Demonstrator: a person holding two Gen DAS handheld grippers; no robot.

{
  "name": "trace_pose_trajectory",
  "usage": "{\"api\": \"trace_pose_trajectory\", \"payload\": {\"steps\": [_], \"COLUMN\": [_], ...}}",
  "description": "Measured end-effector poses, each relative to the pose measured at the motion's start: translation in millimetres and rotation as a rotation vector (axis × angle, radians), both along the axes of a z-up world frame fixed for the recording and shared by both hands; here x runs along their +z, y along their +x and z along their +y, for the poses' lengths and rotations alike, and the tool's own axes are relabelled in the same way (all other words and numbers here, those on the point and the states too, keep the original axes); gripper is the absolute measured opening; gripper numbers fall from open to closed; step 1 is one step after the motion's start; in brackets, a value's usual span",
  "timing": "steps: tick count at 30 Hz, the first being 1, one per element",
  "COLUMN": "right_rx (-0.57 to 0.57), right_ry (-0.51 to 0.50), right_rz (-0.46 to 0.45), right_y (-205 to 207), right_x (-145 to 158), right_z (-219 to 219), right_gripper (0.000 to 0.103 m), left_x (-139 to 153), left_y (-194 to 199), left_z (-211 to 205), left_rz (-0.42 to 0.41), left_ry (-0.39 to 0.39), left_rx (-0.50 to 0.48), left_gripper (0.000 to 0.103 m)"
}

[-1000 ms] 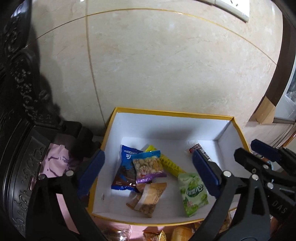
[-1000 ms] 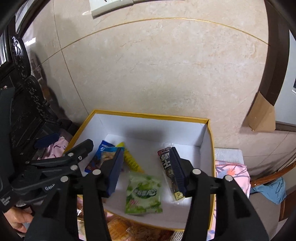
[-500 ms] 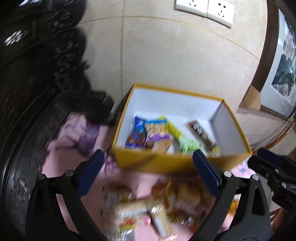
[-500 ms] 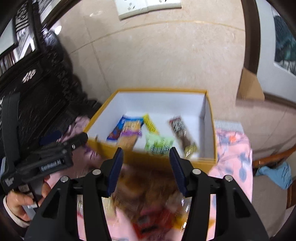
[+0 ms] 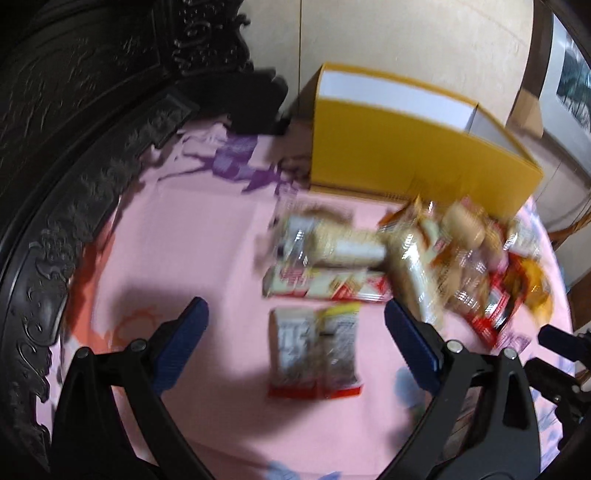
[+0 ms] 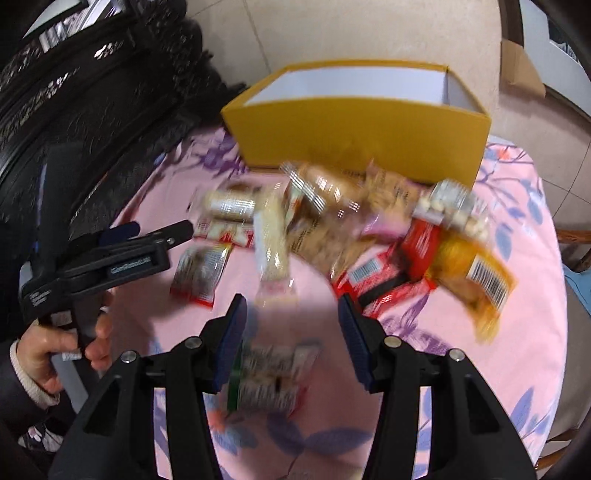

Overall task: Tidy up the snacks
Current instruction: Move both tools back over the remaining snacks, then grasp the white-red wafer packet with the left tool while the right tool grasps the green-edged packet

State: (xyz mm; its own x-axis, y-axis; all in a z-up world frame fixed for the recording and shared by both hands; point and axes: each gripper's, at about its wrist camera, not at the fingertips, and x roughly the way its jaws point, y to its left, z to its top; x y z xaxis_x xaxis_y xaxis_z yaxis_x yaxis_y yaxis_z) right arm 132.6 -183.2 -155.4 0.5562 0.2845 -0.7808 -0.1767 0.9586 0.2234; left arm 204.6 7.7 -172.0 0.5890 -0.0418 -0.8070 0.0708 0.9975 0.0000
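Observation:
A yellow box (image 5: pixel 413 155) with a white inside stands at the far side of a pink cloth; it also shows in the right wrist view (image 6: pixel 354 136). Several snack packets (image 5: pixel 424 251) lie in a blurred pile in front of it, also seen in the right wrist view (image 6: pixel 351 221). My left gripper (image 5: pixel 295 332) is open and empty above a small white and red packet (image 5: pixel 314 354). My right gripper (image 6: pixel 291 325) is open and empty; a striped packet (image 6: pixel 269 380) lies between and below its jaws. The left gripper also shows in the right wrist view (image 6: pixel 162 236).
A pink flowered tablecloth (image 6: pixel 517 350) covers the round table. Dark carved furniture (image 5: pixel 74 110) stands at the left. A tiled wall (image 6: pixel 369 33) rises behind the box, with a cardboard piece (image 6: pixel 521 66) leaning at its right. The frames are motion-blurred.
Both grippers have pulled back from over the box and tilted down. The box's contents are now out of sight and the snack pile on the cloth fills both views. Both stay open.

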Motion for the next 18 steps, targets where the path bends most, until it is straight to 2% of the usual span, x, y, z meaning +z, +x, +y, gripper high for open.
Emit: {"api": "trace_pose_trajectory", "payload": {"steps": [6,11,18], "right_rx": [0.037,0.086,0.132], "right_ry": [-0.027,-0.068,-0.111], "right_rz": [0.043,0.056,0.094], "right_y": [-12,-16,-13], "right_x": [-24,-36,-56], "right_z": [12,25,39], "right_gripper": [0.053,0.053,0.053], "left_x": [-30,-45,-63], "left_y": [-10,-10,-8], "left_z": [2,1,-13], "left_rz": [0.026,0.042,0.053], "left_ry": [0.016,0.000,0.024], "left_rx": [-0.046,-0.056,-0.113], "left_gripper": [0.098,0.098,0.098]}}
